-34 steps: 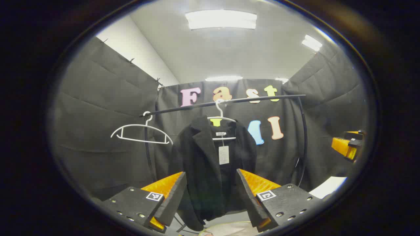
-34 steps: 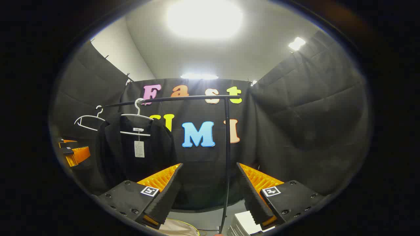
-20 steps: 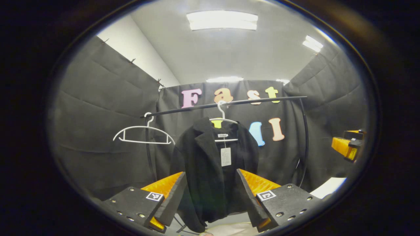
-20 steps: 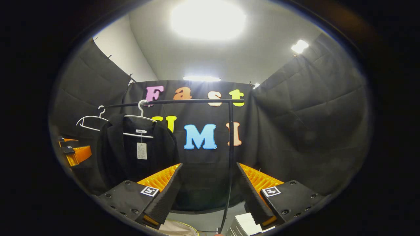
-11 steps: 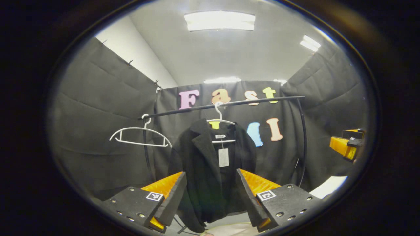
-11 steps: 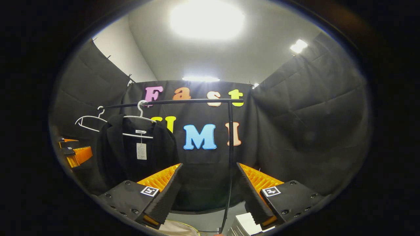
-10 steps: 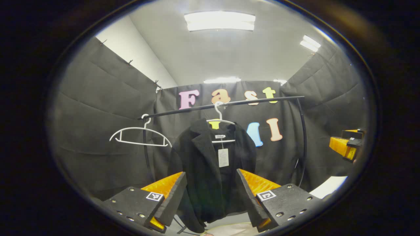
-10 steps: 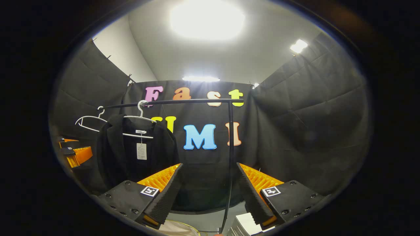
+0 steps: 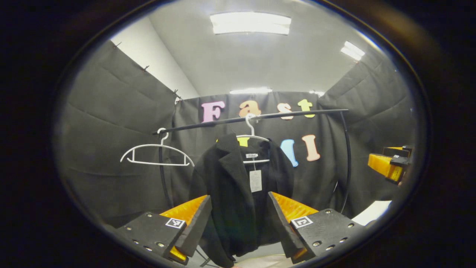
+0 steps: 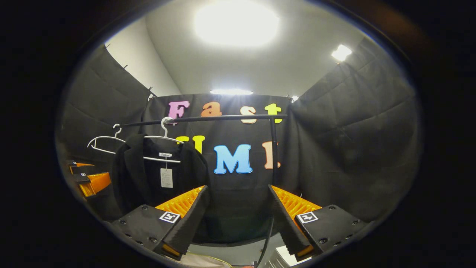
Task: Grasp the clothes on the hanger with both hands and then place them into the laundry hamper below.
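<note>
In the left gripper view, an empty hanger [image 9: 154, 154] hangs at centre left on the rail [image 9: 253, 118], and the black jacket [image 9: 238, 193], on its own hanger [image 9: 253, 139] at frame centre, now looks slightly larger and lower between the spread fingers of the left gripper [image 9: 238, 223], which grips nothing. The right gripper [image 9: 386, 165] at the right edge has slid a little inward (its jaws can't be judged there). In the right gripper view, jacket [image 10: 156, 178] and rail [image 10: 208, 119] have shifted rightward toward the spread, empty right gripper [image 10: 238, 223]; the left gripper [image 10: 91, 182] sits at lower left. Both hands seem to be closing in, so the grasp is likely next; the hamper is barely a pale edge at the bottom.
</note>
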`<action>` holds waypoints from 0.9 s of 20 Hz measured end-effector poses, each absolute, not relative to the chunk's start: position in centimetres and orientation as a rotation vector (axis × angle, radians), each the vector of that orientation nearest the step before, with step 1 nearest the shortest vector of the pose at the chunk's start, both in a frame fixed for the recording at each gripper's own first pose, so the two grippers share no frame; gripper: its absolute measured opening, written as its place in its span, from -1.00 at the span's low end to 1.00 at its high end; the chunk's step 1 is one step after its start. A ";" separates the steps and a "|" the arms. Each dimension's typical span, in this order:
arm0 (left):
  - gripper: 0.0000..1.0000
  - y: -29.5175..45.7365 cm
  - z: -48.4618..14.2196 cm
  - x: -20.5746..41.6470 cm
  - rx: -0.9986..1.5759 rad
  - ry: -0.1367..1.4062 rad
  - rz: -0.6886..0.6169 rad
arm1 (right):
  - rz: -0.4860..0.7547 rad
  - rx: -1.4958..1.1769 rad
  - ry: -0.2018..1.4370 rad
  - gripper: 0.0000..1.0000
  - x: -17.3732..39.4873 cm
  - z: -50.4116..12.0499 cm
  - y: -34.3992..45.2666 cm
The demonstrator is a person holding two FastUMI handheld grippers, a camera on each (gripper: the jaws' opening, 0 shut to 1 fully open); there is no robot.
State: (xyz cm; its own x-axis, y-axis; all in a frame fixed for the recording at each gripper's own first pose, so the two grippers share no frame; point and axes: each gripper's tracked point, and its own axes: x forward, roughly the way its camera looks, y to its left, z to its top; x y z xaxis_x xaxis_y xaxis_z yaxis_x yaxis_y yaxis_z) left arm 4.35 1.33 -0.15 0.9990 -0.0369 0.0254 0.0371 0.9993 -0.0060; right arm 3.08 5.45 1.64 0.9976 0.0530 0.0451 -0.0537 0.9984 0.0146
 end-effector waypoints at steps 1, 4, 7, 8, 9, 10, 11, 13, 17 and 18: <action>0.76 1.4 0.0 4.9 -0.011 -0.031 -0.039 | 0.068 0.021 -0.047 0.93 3.5 1.5 6.2; 0.76 1.6 0.4 6.5 -0.006 -0.036 -0.028 | 0.110 0.026 -0.045 0.96 5.2 1.3 8.0; 0.76 0.8 0.6 7.8 -0.002 -0.035 -0.027 | 0.162 0.034 -0.039 0.94 7.3 1.0 9.5; 0.76 0.6 0.7 8.2 0.003 -0.039 -0.018 | 0.180 0.038 -0.041 0.96 8.1 0.9 9.9; 0.75 0.5 0.8 8.5 0.010 -0.042 -0.003 | 0.202 0.043 -0.044 0.96 8.9 0.9 10.3; 0.75 0.4 0.9 8.9 0.014 -0.038 0.014 | 0.226 0.050 -0.041 0.94 9.7 0.9 10.8; 0.75 0.0 0.8 9.2 0.013 -0.034 0.029 | 0.253 0.054 -0.035 0.96 10.6 0.6 11.3; 0.75 -0.8 0.9 10.2 0.008 -0.035 0.041 | 0.296 0.054 -0.031 0.94 12.5 0.4 12.0; 0.76 -1.3 0.3 12.7 0.018 -0.025 0.083 | 0.372 0.065 0.000 0.96 15.9 -0.4 13.6; 0.76 -1.2 0.2 13.3 0.019 -0.020 0.094 | 0.388 0.067 0.008 0.96 16.8 -0.6 13.9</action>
State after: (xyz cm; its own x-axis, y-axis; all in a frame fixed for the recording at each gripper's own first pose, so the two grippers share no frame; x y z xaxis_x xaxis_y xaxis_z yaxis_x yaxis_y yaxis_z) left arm 13.34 -1.25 0.16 0.9954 0.0935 0.0208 -0.0939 0.9954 0.0179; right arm 16.75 13.90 -0.62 0.9258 0.3781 0.0053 -0.3776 0.9236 0.0663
